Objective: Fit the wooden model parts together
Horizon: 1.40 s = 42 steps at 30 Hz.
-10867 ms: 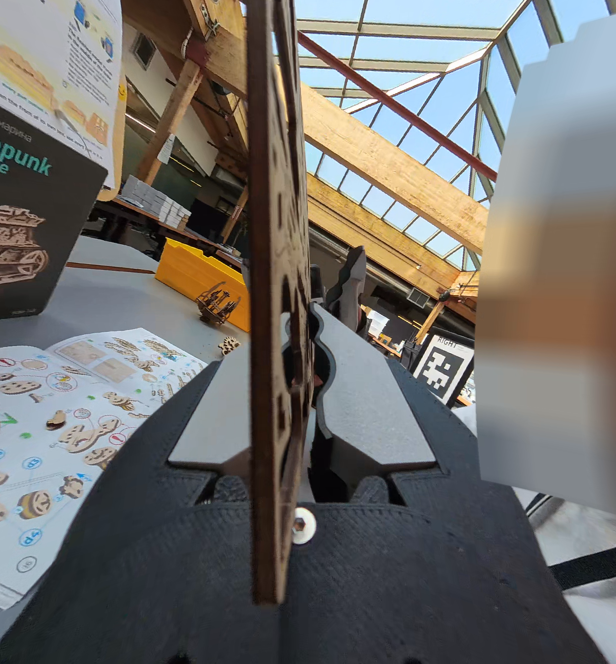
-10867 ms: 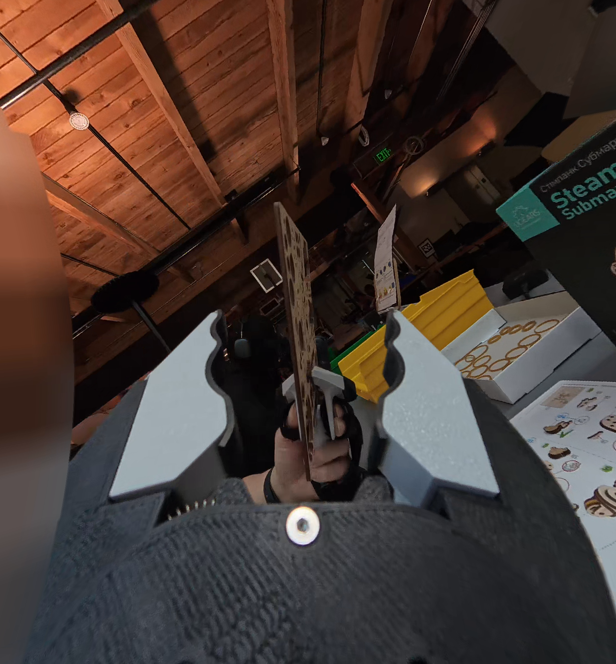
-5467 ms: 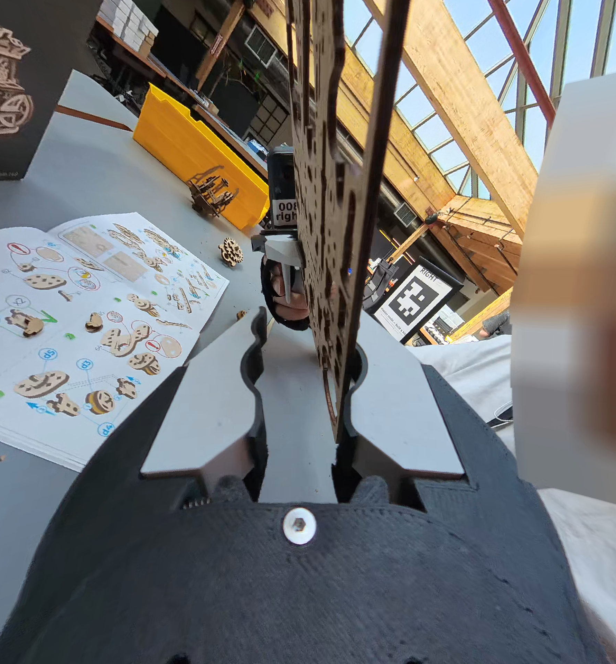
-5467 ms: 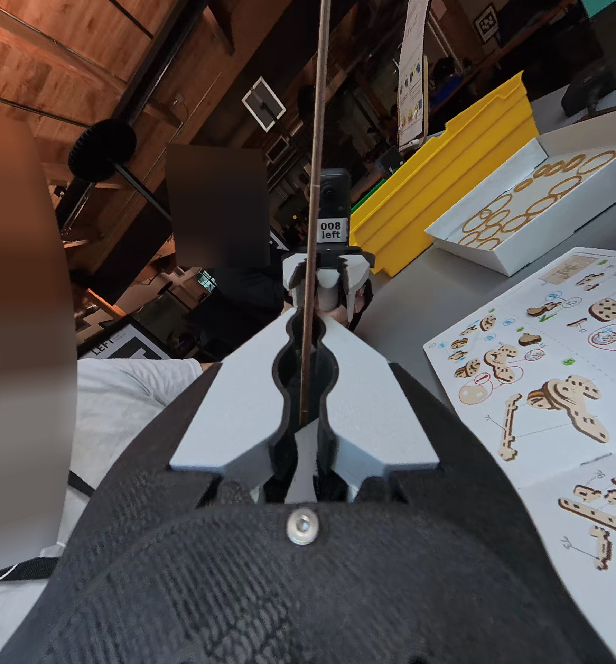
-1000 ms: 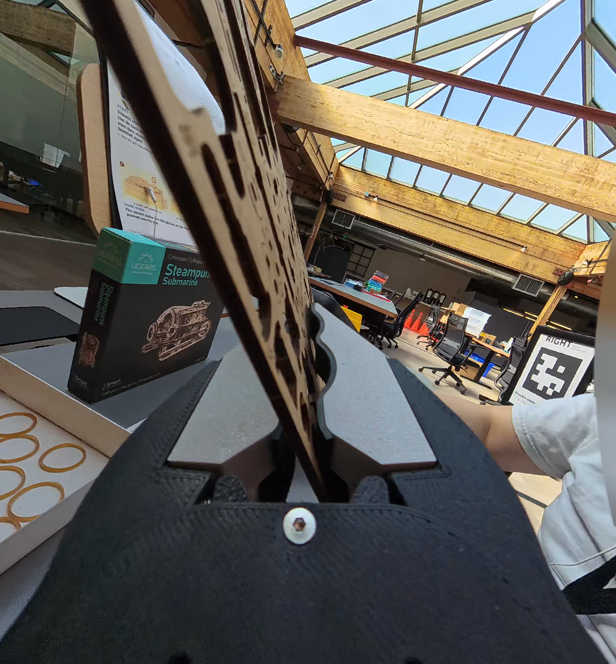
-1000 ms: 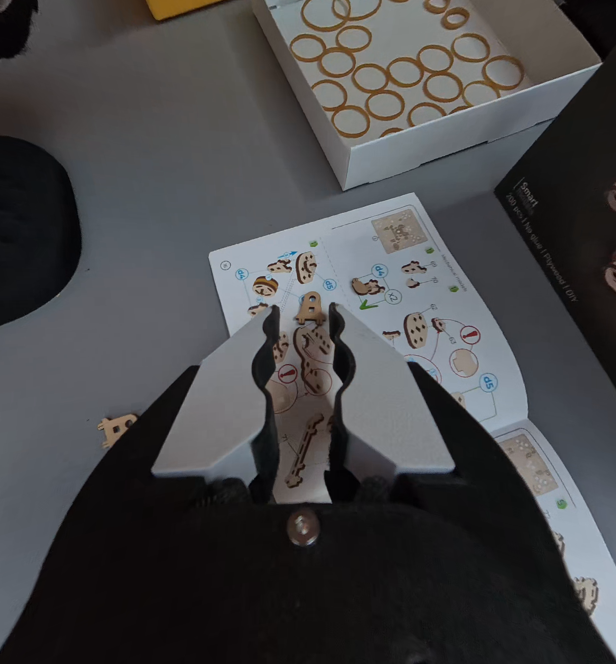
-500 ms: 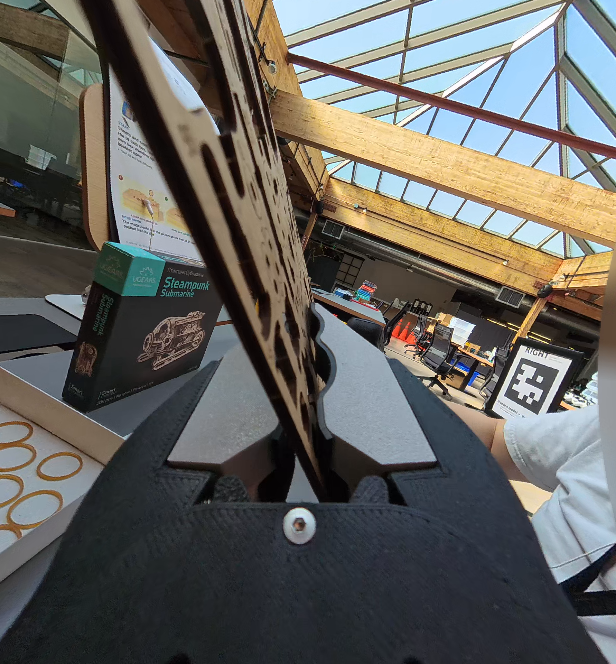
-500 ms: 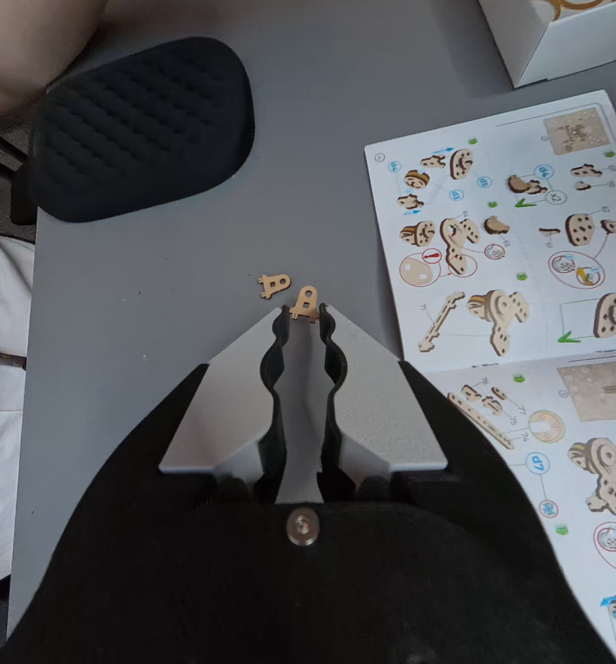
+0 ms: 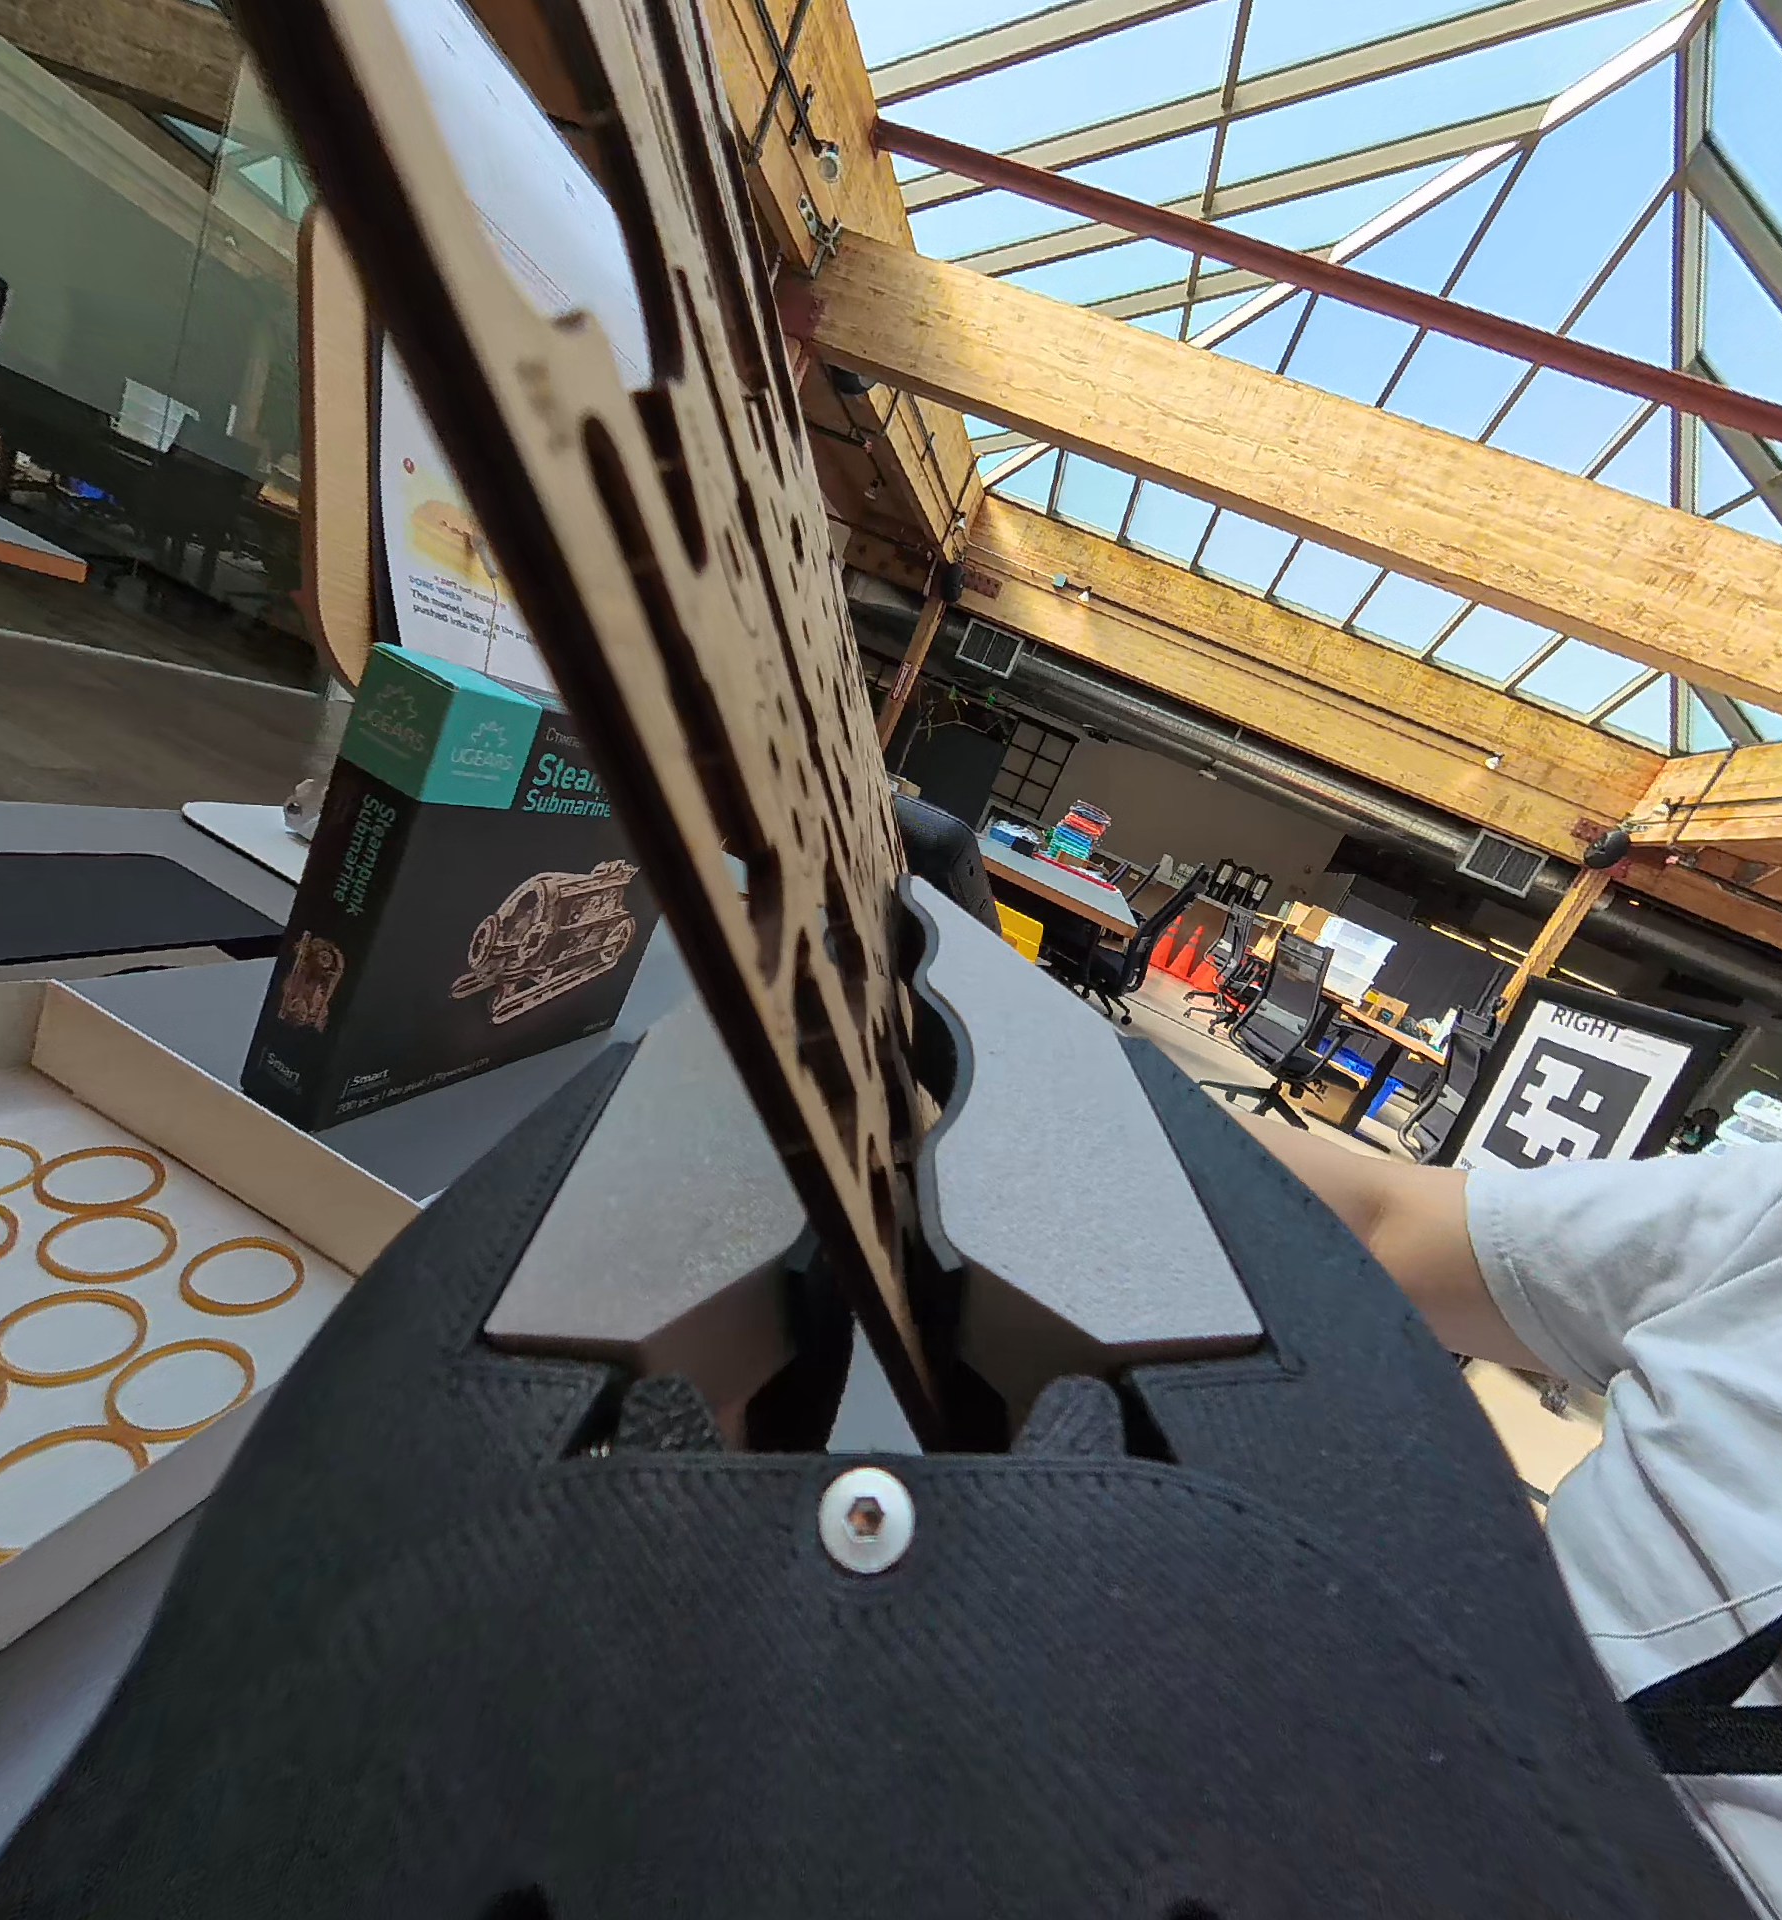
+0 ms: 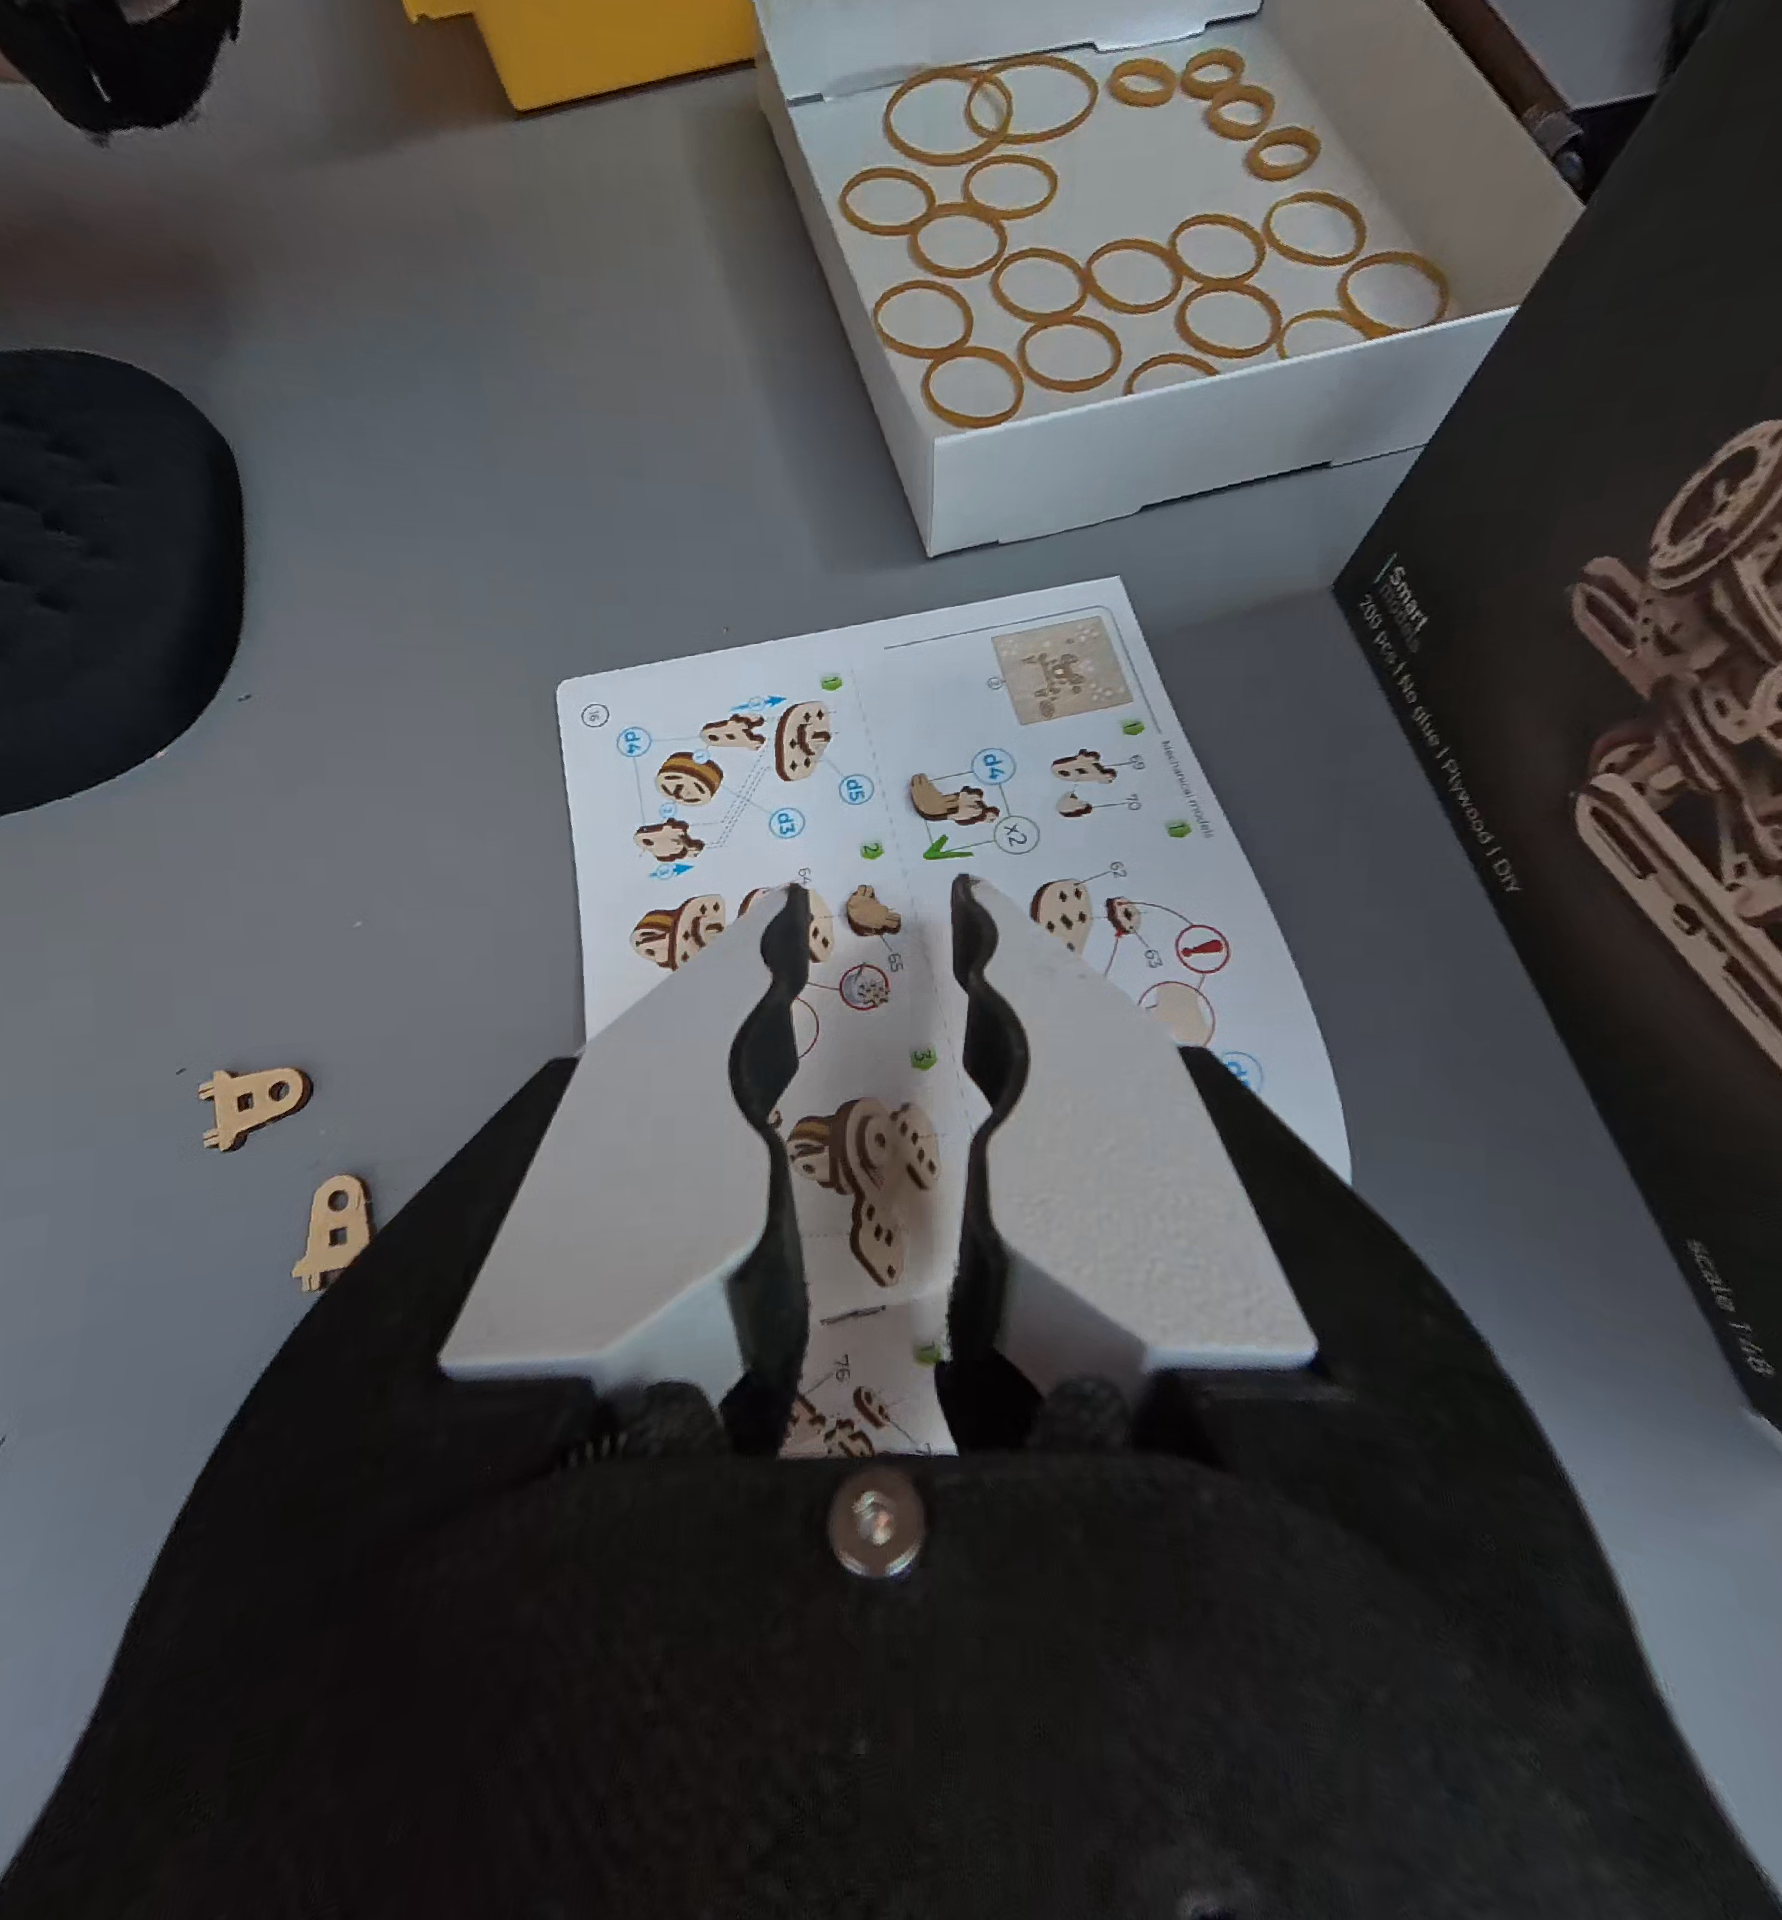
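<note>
My left gripper (image 9: 861,935) is shut on a laser-cut wooden parts sheet (image 9: 679,582), which leans up and to the left, above the table. My right gripper (image 10: 879,891) is open and empty, hovering over the paper instruction sheet (image 10: 866,717). Two small flat wooden parts lie on the grey table to its left: one (image 10: 253,1107) farther out, the other (image 10: 334,1231) close beside the gripper's black body.
A white tray (image 10: 1178,457) of rubber rings stands behind the sheet; it also shows in the left wrist view (image 9: 191,1101). A dark model box (image 10: 1645,831) stands at the right. A black padded cushion (image 10: 56,582) lies at the left, a yellow bin (image 10: 606,52) at the back. There is about 20 cm between the tips of the two grippers.
My right gripper has opened, let go of the small wooden part beside the other one, and moved right over the instruction sheet. The left gripper still holds the sheet, hardly moved.
</note>
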Each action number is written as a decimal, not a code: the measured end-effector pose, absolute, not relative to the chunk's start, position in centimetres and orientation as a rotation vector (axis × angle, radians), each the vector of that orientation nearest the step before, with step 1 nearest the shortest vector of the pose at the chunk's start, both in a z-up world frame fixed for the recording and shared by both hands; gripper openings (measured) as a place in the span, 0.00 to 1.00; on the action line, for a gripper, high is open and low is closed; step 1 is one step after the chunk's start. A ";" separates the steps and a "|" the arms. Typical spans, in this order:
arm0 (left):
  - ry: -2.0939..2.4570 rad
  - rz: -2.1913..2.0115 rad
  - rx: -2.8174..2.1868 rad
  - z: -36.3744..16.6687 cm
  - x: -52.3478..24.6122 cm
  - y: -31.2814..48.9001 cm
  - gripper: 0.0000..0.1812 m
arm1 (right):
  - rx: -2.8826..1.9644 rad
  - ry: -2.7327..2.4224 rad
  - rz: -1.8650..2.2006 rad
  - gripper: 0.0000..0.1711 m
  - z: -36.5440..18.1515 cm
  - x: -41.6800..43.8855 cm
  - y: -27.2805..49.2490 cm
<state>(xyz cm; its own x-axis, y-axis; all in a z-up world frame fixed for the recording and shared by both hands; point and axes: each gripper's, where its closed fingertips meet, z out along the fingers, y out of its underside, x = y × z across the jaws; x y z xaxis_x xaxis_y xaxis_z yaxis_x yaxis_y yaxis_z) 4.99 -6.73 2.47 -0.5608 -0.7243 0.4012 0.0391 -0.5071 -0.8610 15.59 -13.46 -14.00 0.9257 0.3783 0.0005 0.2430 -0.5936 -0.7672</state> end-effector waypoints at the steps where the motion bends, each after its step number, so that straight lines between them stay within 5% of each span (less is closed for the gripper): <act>1: 1.173 -2.103 -1.088 2.4 5.0 -6.6 0.01 | -2.252 -0.443 0.240 0.16 -14.5 15.4 -13.4; 6: 1.157 -2.103 -1.092 2.5 4.9 -6.1 0.01 | -2.299 -0.535 0.329 0.04 -15.9 14.1 -13.7; 13: 1.138 -2.116 -1.057 3.5 4.3 -6.1 0.01 | -2.171 -0.694 0.513 0.04 -12.8 7.2 -18.4; 18: 1.154 -2.125 -1.047 3.6 4.3 -6.7 0.02 | -2.251 -0.789 0.444 0.05 -15.6 5.8 -20.3; 21: 1.156 -2.121 -1.053 3.4 4.4 -6.7 0.01 | -2.211 -0.728 0.487 0.12 -14.3 6.5 -18.9; 32: 1.111 -2.140 -1.073 3.2 4.3 -5.4 0.02 | -2.248 -0.595 0.296 0.14 -14.9 14.3 -11.1; 42: 1.315 -2.022 -1.134 1.5 4.8 -6.2 0.01 | -2.201 -0.653 0.402 0.05 -14.4 11.5 -12.5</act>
